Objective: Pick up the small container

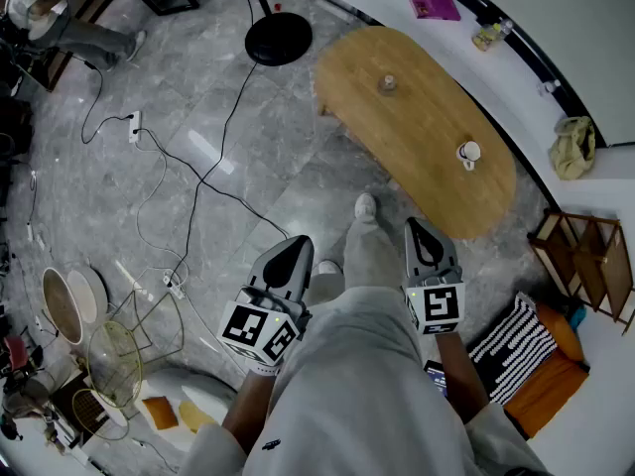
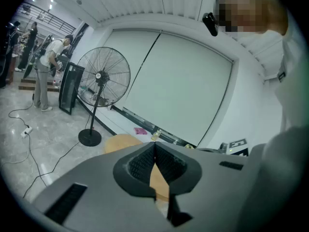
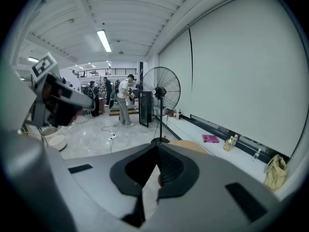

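The small brownish container (image 1: 388, 83) stands near the far end of an oval wooden table (image 1: 417, 177). A white cup (image 1: 468, 153) sits closer to the table's right edge. Both grippers are held well short of the table, above the person's legs. My left gripper (image 1: 296, 244) points toward the floor left of the table, its jaws shut with nothing between them (image 2: 154, 146). My right gripper (image 1: 415, 226) aims at the table's near end, shut and empty as well (image 3: 157, 148). Neither gripper view shows the container.
A standing fan's round base (image 1: 278, 38) is left of the table, with cables and a power strip (image 1: 134, 125) across the marble floor. A pink book (image 1: 434, 6), a bottle (image 1: 489, 35) and a bag (image 1: 572, 147) line the wall ledge. A wooden rack (image 1: 585, 256) and striped cushion (image 1: 516, 345) are at right.
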Demonstrator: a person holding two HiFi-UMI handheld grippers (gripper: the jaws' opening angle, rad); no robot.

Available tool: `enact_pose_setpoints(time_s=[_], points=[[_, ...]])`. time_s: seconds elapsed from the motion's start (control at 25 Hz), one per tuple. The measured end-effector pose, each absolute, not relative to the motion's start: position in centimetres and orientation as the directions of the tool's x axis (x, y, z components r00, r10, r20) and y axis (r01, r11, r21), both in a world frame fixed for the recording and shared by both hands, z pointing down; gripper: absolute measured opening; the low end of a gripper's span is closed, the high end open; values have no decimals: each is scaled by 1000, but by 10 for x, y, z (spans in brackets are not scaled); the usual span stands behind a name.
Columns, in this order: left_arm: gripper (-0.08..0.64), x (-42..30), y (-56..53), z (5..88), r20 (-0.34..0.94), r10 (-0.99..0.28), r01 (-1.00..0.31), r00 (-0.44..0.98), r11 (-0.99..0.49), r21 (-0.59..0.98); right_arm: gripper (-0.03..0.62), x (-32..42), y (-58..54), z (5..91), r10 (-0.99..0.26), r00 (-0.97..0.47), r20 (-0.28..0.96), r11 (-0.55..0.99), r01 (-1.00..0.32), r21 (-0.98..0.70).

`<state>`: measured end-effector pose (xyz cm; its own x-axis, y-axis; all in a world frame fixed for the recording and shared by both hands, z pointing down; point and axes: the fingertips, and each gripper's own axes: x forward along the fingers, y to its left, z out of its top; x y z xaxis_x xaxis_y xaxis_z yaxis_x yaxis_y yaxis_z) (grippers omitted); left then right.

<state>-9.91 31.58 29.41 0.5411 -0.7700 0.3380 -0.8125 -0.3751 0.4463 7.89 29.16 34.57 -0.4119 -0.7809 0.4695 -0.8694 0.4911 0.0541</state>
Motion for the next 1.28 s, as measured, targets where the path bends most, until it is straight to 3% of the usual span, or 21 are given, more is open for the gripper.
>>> enact_pose_setpoints(time_s=[0.2, 0.56, 0.8, 1.16, 1.28], points=[[18, -84, 324, 271, 288, -795, -815, 534, -394, 424, 5, 85, 329, 294, -766, -470, 437, 509, -860, -32], [18, -44, 317, 233, 239, -827, -830, 509, -399, 391, 5, 107, 307, 243, -797, -504, 333, 530, -848, -15], [18, -12, 309, 228, 230, -831, -839, 507, -414, 355, 6, 120, 298, 245, -776, -557, 296, 558, -825, -87], [18, 24, 295, 241, 263, -818, -839, 512, -408, 361, 8, 167, 285, 265, -773, -532, 346, 514, -845, -151], [18, 42, 295, 238, 264, -809, -834, 526, -429, 348, 37, 183, 286, 265, -773, -537, 339, 509, -843, -175]])
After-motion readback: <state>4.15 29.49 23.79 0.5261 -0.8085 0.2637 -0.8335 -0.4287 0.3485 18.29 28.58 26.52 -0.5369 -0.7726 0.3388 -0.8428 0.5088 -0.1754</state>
